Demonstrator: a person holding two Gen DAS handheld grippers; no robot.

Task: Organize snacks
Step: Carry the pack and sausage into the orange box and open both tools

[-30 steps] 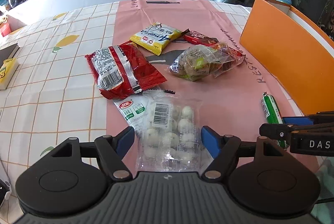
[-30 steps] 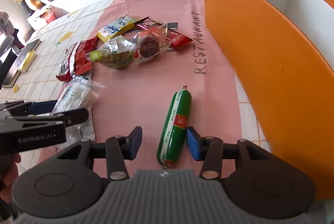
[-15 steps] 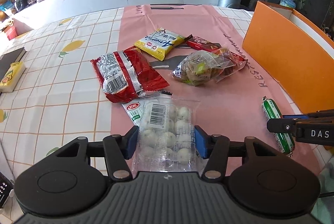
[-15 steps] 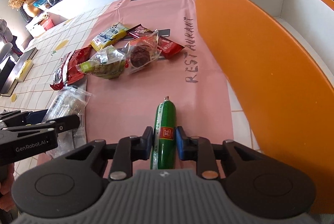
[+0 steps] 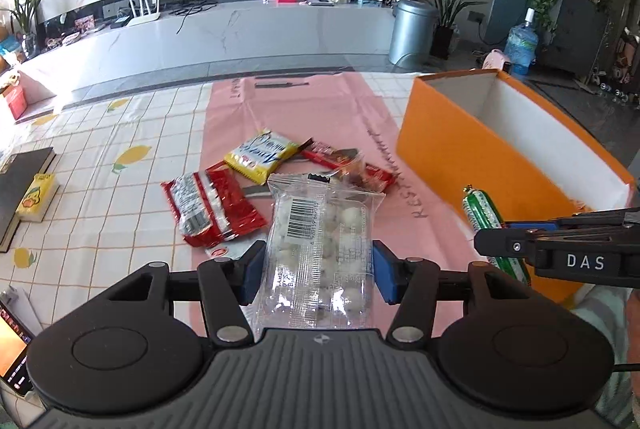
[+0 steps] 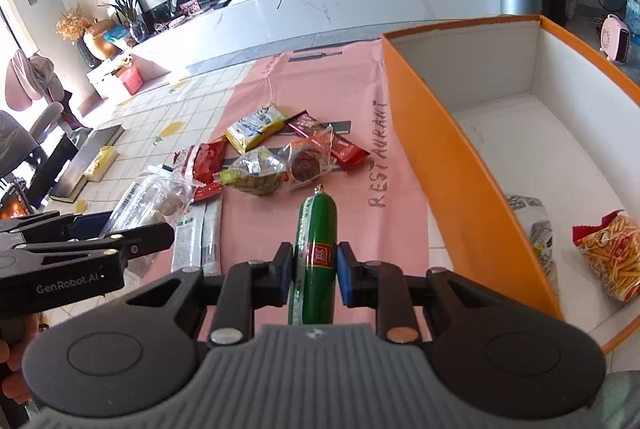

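Observation:
My left gripper (image 5: 318, 275) is shut on a clear bag of white balls (image 5: 320, 241) and holds it lifted above the pink mat. My right gripper (image 6: 314, 271) is shut on a green sausage (image 6: 316, 249), also lifted; the sausage also shows in the left wrist view (image 5: 480, 213). The left gripper's bag also shows in the right wrist view (image 6: 154, 195). An orange box (image 6: 448, 165) with a white inside stands to the right and holds a fries packet (image 6: 612, 257) and another packet (image 6: 536, 229).
On the pink mat (image 5: 304, 109) lie a red packet (image 5: 208, 207), a yellow packet (image 5: 262, 155), a dark red bar (image 5: 332, 157), clear cookie bags (image 6: 276, 169) and a green-white packet (image 6: 196, 241). A book (image 5: 20, 185) lies on the far left.
Both grippers closed on their snacks, the left on the bag, the right on the sausage, and lifted them off the mat. The views now look higher over the table and into the box.

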